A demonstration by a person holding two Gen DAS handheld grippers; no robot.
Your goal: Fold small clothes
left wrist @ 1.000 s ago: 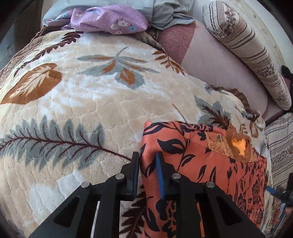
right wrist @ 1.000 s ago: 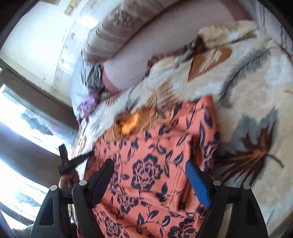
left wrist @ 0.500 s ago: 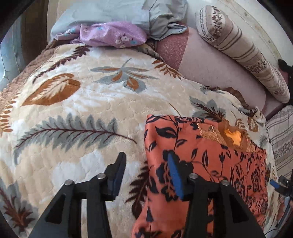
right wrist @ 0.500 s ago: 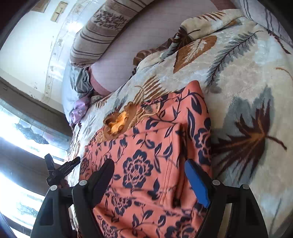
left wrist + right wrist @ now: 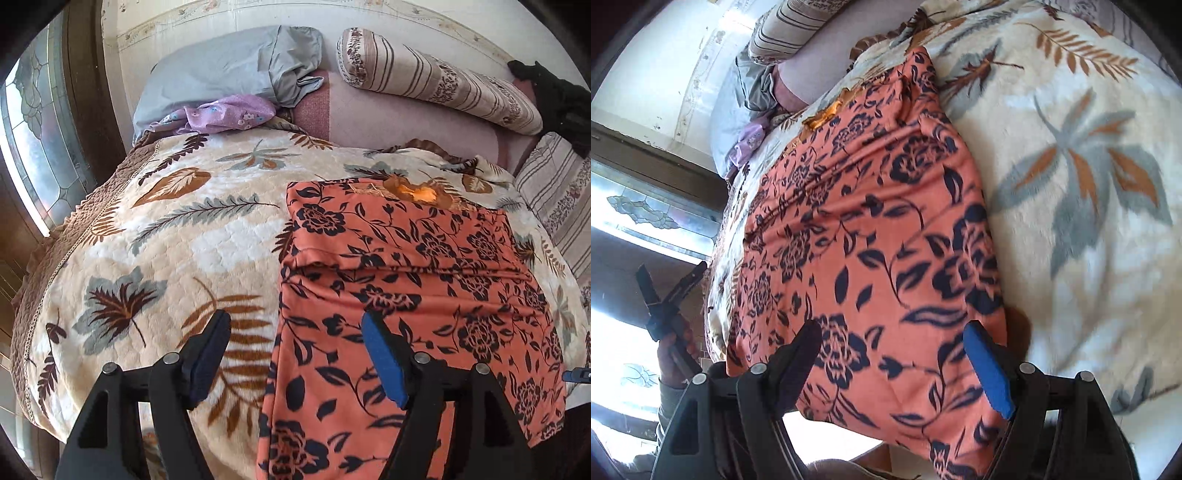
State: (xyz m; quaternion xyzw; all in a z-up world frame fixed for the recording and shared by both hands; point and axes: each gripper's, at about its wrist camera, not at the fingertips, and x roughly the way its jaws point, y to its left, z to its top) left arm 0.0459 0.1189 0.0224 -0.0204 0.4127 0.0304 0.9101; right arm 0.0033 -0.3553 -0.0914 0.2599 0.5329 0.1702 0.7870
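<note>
Orange floral garment [image 5: 406, 266] lies folded on the leaf-print blanket [image 5: 166, 236] — no readable writing; left gripper [image 5: 295, 350] and right gripper [image 5: 894, 354] fingers spread apart, holding nothing.

Smooth, matt orange floral cloth garment [image 5: 413, 280] lies on a plush, quilted fleece blanket [image 5: 155, 236].

orange floral garment [image 5: 406, 295] runs off the bottom edge in both views.
</note>
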